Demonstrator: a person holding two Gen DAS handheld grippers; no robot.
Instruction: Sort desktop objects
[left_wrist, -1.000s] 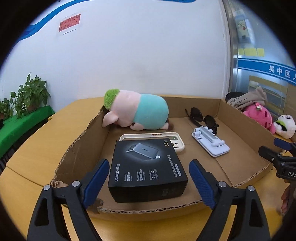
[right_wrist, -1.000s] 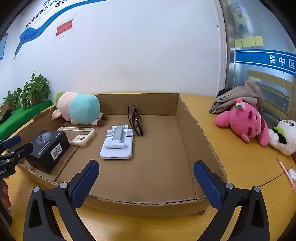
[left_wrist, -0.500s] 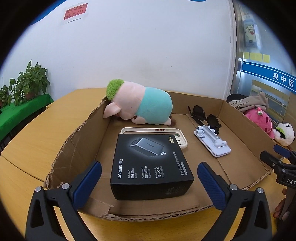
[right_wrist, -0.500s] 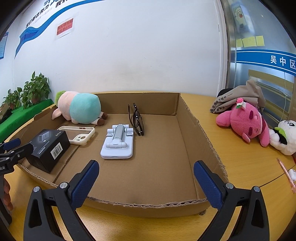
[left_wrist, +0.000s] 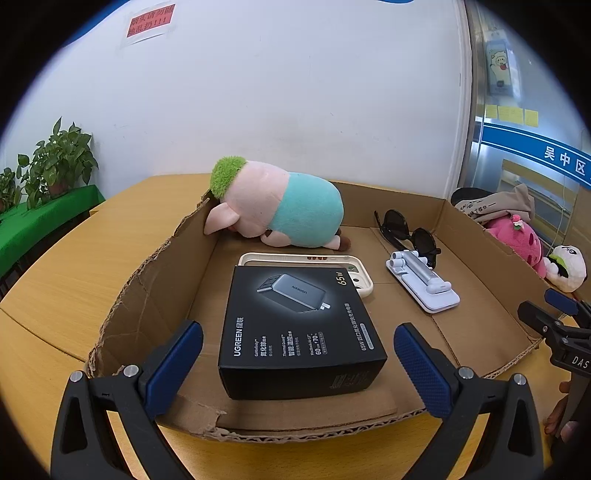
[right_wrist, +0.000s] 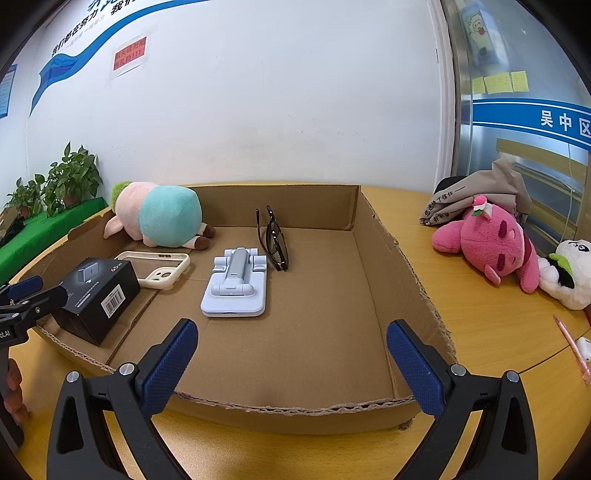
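A black charger box (left_wrist: 291, 314) lies at the near left of a shallow cardboard tray (left_wrist: 155, 280). My left gripper (left_wrist: 297, 328) is open wide, a finger on either side of the box's near end and a gap at each pad. The tray also holds a pink-and-teal pig plush (left_wrist: 288, 208), a cream phone case (left_wrist: 258, 258), a white phone stand (left_wrist: 424, 280) and dark sunglasses (left_wrist: 406, 230). My right gripper (right_wrist: 291, 326) is open over the tray's (right_wrist: 399, 266) bare near-right floor, with nothing between its fingers.
On the wooden table right of the tray lie a pink plush (right_wrist: 491, 236), a panda plush (right_wrist: 569, 273), a grey cloth bag (right_wrist: 480, 192) and a pink pen (right_wrist: 570, 343). Potted plants (right_wrist: 70, 177) stand far left. A white wall is behind.
The left jaws have spread wider on either side of the black box, which has not moved. The right gripper's view is unchanged.
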